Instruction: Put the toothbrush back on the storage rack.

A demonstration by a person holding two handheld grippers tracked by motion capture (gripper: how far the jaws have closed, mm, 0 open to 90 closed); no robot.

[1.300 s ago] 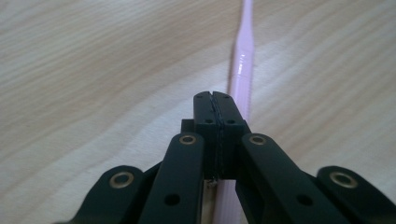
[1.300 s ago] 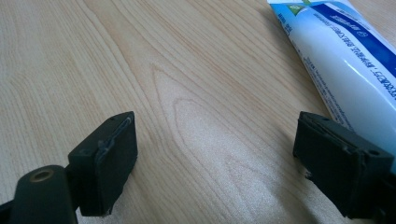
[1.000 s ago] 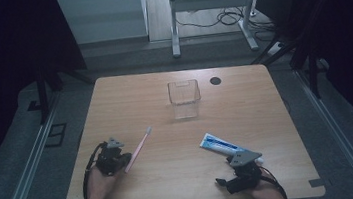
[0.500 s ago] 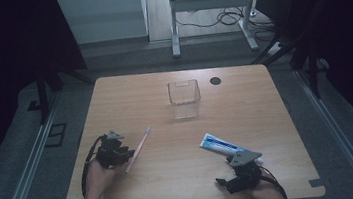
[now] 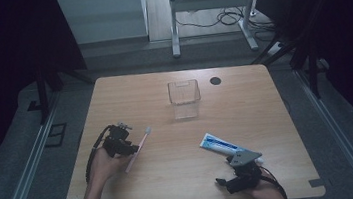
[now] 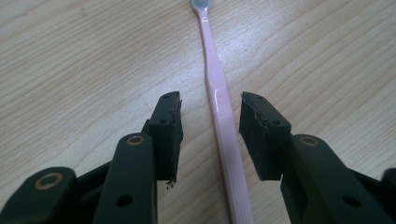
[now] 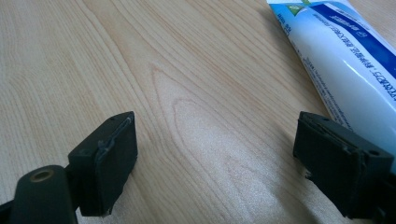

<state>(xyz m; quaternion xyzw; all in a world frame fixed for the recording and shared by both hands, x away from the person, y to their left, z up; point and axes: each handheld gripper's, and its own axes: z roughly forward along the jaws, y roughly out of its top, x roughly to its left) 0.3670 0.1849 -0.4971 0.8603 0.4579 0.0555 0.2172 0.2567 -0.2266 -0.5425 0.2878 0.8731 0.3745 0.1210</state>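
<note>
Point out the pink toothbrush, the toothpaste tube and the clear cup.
pink toothbrush (image 6: 219,100), left gripper view, handle.
toothpaste tube (image 5: 220,145), high view, middle of the tube.
clear cup (image 5: 186,106), high view, front wall.

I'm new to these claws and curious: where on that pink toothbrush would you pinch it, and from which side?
Pinch the toothbrush on its thicker ribbed handle, coming from above with a jaw on each side. It lies flat on the table, bristles away, so only its narrow sides are free. The left gripper, jaws just opened, already straddles it.

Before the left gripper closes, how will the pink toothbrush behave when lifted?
The toothbrush looks thin and light, probably easy to lift. Its smooth handle may slip or pivot between the pads. Lying flat, it seems unlikely to roll.
</note>
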